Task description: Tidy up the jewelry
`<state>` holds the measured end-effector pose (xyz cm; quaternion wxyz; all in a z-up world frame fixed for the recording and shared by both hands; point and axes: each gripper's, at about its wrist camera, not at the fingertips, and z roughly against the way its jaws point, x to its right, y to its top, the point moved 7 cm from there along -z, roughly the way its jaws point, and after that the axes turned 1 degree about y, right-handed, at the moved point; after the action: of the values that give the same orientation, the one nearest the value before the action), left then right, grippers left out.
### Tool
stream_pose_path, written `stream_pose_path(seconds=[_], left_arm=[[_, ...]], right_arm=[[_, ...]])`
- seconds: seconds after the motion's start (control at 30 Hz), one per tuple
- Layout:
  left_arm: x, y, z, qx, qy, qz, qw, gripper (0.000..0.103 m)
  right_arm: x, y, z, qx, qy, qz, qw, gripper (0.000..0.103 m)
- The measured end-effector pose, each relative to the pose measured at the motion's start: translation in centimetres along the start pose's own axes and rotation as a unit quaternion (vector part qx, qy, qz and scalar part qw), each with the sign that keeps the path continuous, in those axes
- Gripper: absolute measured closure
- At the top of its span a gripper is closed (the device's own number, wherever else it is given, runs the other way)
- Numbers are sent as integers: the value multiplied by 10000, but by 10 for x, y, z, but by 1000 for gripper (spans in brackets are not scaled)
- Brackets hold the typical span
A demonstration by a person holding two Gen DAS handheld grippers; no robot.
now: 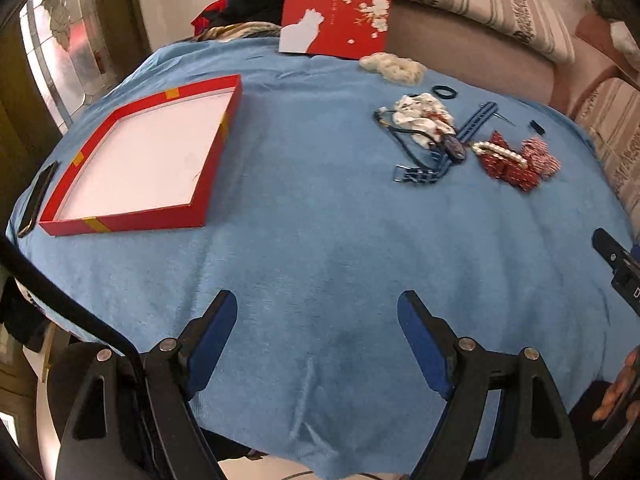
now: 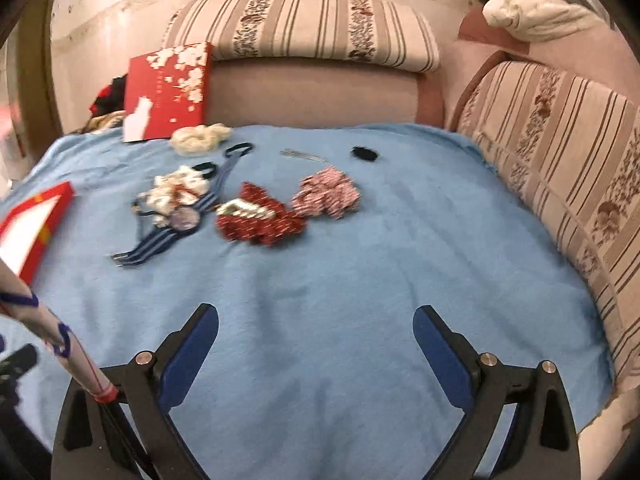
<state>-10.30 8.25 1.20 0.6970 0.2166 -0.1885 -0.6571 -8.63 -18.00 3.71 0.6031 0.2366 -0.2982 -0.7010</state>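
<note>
A shallow red box tray point(image 1: 218, 152) with a white floor lies empty on the blue cloth at the left; its corner shows in the right wrist view point(image 2: 60, 200). A heap of hair accessories lies further back: a dark red bow with a pearl clip point(image 1: 506, 160) point(image 2: 256, 220), a red-and-white patterned bow point(image 1: 540, 156) point(image 2: 328, 196), a white floral scrunchie point(image 1: 422, 114) point(image 2: 180, 188), a blue striped band point(image 1: 444, 152) point(image 2: 160, 244). My left gripper point(image 1: 318, 312) hangs open over bare cloth, well short of the heap. My right gripper point(image 2: 316, 326) is open too, empty, nearer the bows.
The red lid with white blossoms point(image 1: 336, 12) point(image 2: 168, 92) leans at the back. A cream scrunchie point(image 2: 202, 136), black hair ties point(image 2: 364, 154) and a hairpin point(image 2: 302, 155) lie beyond the heap. A phone point(image 1: 38, 200) lies left of the tray. Striped sofa cushions point(image 2: 560, 152) border the right.
</note>
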Motion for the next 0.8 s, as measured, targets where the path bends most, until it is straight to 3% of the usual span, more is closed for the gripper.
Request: stream_pose_path(seconds=[0.13,0.8], left_arm=[[3,2,14,201,32,-103,9997,14],[42,-9,20,135,-500,-508,9974,14]], right_arm=[[-10,-8,10,-32,162,-162,9997,6],[-7,-20,15,-116,200,-407,9989,7]])
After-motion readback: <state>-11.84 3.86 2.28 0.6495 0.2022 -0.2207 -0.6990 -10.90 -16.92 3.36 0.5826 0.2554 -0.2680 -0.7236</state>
